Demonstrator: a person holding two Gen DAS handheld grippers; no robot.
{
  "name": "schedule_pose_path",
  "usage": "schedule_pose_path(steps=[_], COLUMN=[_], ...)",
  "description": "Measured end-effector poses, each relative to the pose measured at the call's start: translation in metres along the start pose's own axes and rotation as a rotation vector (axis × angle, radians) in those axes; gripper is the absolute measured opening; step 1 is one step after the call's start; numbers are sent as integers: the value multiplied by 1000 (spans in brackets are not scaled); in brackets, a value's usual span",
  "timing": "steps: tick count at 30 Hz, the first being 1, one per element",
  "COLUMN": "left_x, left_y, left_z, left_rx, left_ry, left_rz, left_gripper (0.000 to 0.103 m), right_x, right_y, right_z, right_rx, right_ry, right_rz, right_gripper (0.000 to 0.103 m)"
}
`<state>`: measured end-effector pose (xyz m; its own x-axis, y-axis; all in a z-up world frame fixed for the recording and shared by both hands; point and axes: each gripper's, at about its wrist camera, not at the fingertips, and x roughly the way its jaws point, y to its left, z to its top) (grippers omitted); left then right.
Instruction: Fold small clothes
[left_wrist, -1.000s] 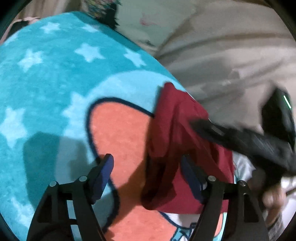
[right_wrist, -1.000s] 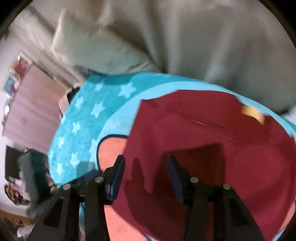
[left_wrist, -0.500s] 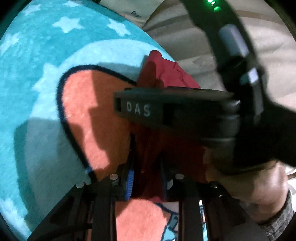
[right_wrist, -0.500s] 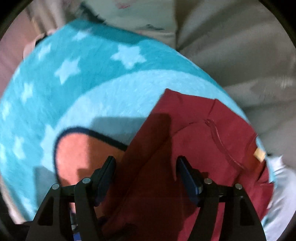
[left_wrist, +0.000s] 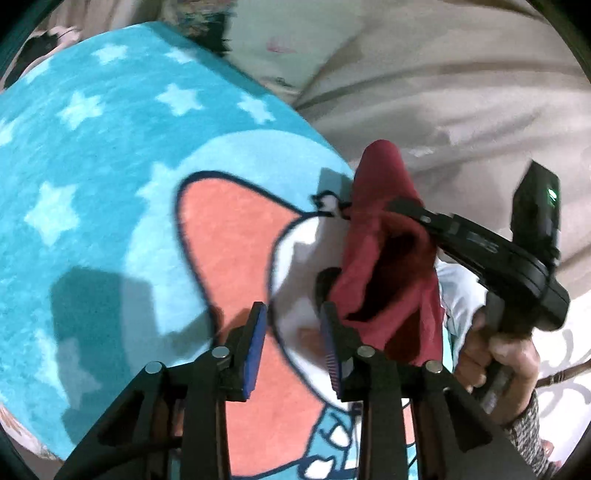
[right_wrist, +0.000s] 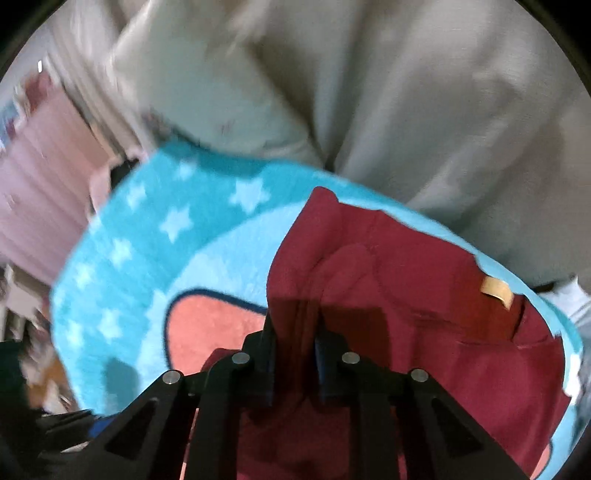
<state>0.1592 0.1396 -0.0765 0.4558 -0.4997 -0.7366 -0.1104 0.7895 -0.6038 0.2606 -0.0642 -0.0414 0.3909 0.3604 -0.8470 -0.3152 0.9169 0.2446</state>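
**Right tongs hold the cloth, left tongs stand empty beside it**

While the right tongs (right_wrist: 293, 343) pinch a bunched edge of the red garment (right_wrist: 424, 332) between nearly closed jaws, the left tongs (left_wrist: 293, 343) are partly open with only the blanket (left_wrist: 110, 184) showing between them. From the left tongs the garment hangs just to the right and slightly ahead, its long axis running away from them (a raised, drooping ridge), so the right hand is the nearer one. Compared with half a second ago, the right jaws have just been closing onto the fabric, and the left jaws, then narrow around red cloth, have just been opening and now hold nothing; the garment is lifted off the blanket at the pinched edge
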Motion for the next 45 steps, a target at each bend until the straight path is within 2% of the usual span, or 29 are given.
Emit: schedule_pose_path(steps=[3, 5, 8, 12, 16, 22, 26, 28, 32, 34, 36, 38, 39, 41, 43, 45], left_x=[20, 40, 66, 87, 91, 104, 111, 118, 131, 129, 128, 127, 125, 118, 108, 98], left_y=[-34, -64, -105, -157, -170, -166, -163, -167, -171, -170, -171, -171, -172, -170, -167, -164], left_z=[4, 0, -12, -39, -51, -48, -50, -52, -59, -65, -69, -71, -72, -71, -69, -64], left_rx=[94, 161, 210, 330, 361, 366, 367, 382, 398, 398, 404, 416, 421, 419, 403, 400], left_ry=[-1, 25, 103, 166, 204, 224, 219, 217, 221, 215, 208, 203, 205, 218, 224, 200], left_rz=[1, -8, -98, -133, -152, -74, -28, -11, 8, 16, 25, 33, 35, 25, 6, 6], left_gripper=[33, 33, 30, 30, 30, 30, 30, 30, 30, 30, 30, 30, 30, 30, 30, 31], right_x=[-29, -37, -56, -84, -103, -89, -87, -94, -143, -161, -168, -159, -151, -124, -95, -91], right_y=[-38, -58, -96, -147, -207, -267, -266, -265, -254, -238, -220, -206, -203, -204, -212, -216], right_z=[-4, -6, -16, -42, -85, -148, -155, -152, -148, -141, -135, -132, -136, -154, -185, -207], right_rx=[92, 143, 240, 336, 467, 634, 644, 644, 651, 619, 579, 560, 565, 594, 670, 716], right_ry=[-50, -67, -97, -142, -154, -126, -137, -142, -256, -312, -326, -294, -260, -159, -67, -127], right_rz=[63, 80, 102, 85, 46, -17, -7, -12, -105, -70, 11, 108, 118, 63, 83, 148], right_gripper=[16, 16, 15, 15, 14, 14, 15, 22, 23, 23, 23, 22, 22, 21, 9, 4])
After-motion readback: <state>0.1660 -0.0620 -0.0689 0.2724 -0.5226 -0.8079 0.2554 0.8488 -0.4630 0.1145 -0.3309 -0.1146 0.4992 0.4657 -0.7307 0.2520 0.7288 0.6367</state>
